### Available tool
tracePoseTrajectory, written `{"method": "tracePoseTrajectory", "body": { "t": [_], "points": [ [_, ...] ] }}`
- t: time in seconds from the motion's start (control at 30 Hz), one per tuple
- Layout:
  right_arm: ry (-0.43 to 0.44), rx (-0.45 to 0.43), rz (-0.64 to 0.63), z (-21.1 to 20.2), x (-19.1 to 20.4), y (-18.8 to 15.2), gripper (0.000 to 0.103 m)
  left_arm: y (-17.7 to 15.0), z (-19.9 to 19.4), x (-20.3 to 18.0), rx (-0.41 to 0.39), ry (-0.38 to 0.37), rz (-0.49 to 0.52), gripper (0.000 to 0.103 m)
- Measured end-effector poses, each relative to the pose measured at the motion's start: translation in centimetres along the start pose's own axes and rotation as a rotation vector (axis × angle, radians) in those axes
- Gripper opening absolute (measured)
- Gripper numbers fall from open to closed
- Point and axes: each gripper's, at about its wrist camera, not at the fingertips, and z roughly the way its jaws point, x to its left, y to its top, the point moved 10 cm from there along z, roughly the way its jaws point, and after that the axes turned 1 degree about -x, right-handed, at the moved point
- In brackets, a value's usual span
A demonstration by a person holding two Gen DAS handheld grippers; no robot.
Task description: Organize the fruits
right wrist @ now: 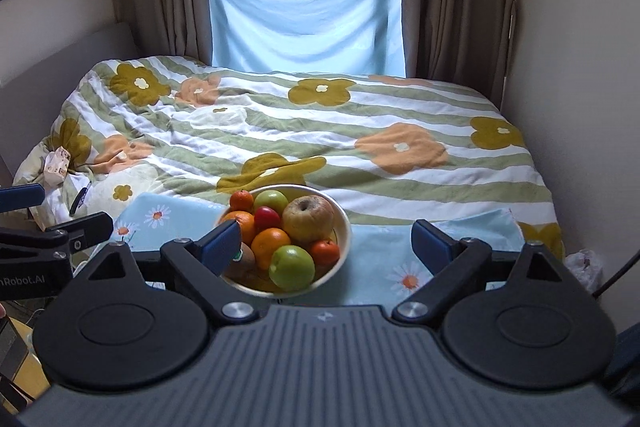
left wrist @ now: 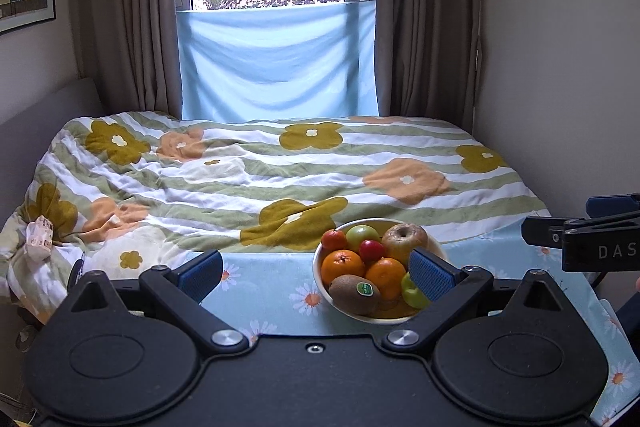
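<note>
Both claws gape, empty: left claw [left wrist: 316,277], right claw [right wrist: 326,247]. Fruit fills the bowl [right wrist: 345,227] on the table [right wrist: 384,247], at 1 o'clock of left, 11 o'clock of right.

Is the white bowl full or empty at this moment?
Full: the white bowl holds oranges, green apples, a kiwi and other fruits, heaped above its rim.

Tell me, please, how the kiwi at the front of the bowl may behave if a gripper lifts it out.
The kiwi looks oval and fuzzy, so the pads would probably hold it without slipping. It lies on top of the pile, against an orange, so neighbours might shift when it leaves. Set on the flat cloth, it could roll.
</note>
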Motion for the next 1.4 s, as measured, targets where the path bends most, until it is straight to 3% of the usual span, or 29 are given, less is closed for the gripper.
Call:
{"method": "tracePoseTrajectory", "body": {
  "t": [0.27, 0.5, 1.4],
  "points": [
    [-0.079, -0.008, 0.003, -5.4, -2.3, -4.3, 0.103, -3.3, -4.2, -1.2, 0.008, 0.018, -0.005, 0.103],
    [-0.097, 0.023, 0.031, -7.4, -3.4, -7.3, 0.103, -5.4, -6.1, -2.1, 0.016, 0.026, -0.02, 0.103],
    [-0.107, 0.065, 0.089, -7.3, -4.8, -8.4, 0.103, -5.3, -6.4, -3.2, 0.001, 0.023, 0.005, 0.103]
  ]
}}
